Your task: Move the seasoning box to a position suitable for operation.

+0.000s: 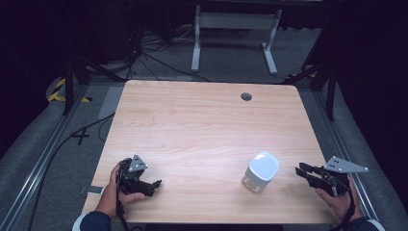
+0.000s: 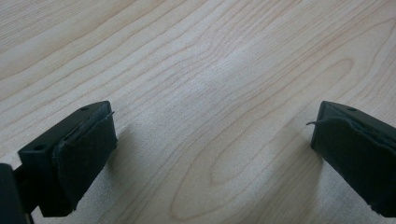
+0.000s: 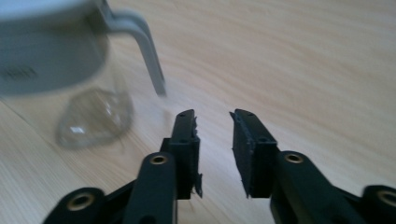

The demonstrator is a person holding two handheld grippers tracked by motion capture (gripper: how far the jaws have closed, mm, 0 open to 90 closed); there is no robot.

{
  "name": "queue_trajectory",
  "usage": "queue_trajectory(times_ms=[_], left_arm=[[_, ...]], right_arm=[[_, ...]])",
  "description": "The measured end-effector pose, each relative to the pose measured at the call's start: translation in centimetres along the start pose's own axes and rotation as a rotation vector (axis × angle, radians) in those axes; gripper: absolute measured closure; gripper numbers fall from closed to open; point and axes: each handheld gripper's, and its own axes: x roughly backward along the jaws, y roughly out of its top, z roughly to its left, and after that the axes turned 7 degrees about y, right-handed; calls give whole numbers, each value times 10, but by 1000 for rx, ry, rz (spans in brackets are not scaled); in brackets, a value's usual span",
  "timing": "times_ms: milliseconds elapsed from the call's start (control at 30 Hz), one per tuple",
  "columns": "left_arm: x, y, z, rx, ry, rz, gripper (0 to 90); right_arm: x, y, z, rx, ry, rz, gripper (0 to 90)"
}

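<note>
Desk [image 1: 192, 125]: bare wood across the far and middle area, open to passage.
Obstacle: lidded glass jug [image 1: 260, 172], upright, near front right.
Jug handle [image 3: 140, 42]: projects just beside the right gripper [image 3: 215, 122] fingers.

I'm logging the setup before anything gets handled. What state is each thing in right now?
Glass jug: upright on the table, white lid on, looks empty, nothing touching it.
Jug handle: free, not gripped.
Left gripper: jaws wide apart, bare wood between them.
Right gripper: jaws a little apart, holding nothing, beside the jug.
Table: bare wood apart from the jug.
</note>
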Motion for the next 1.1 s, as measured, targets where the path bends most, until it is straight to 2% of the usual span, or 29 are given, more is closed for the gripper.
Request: queue_trajectory(times_ms=[33,133,267,400,500,600,733,833,900,1033,1100], left_arm=[[0,0,-1,13,-3,0,3],[0,0,-1,10,-2,0,3],[0,0,-1,10,-2,0,3],[0,0,0,5,-1,-1,3],[0,0,0,8,-3,-1,2],[0,0,0,8,-3,0,2],[0,0,-1,10,-2,0,3],[0,1,0,0,-5,5,3],[-1,1,0,4,-7,5,3],[-2,3,-2,7,-9,8,4],[-3,5,-2,-3,-9,2,48]], right_arm=[[1,5,2,6,2,-10,755],[2,24,10,28,36,-58,808],[2,45,18,58,54,-102,851],[-4,62,27,92,83,-128,884],[-13,70,35,125,105,-116,891],[-22,73,40,150,114,-93,893],[-31,73,44,160,126,-60,894],[-35,71,44,168,108,-41,894],[-35,70,42,150,111,-47,894],[-36,70,42,152,111,-50,895],[-36,70,42,149,111,-53,895]])
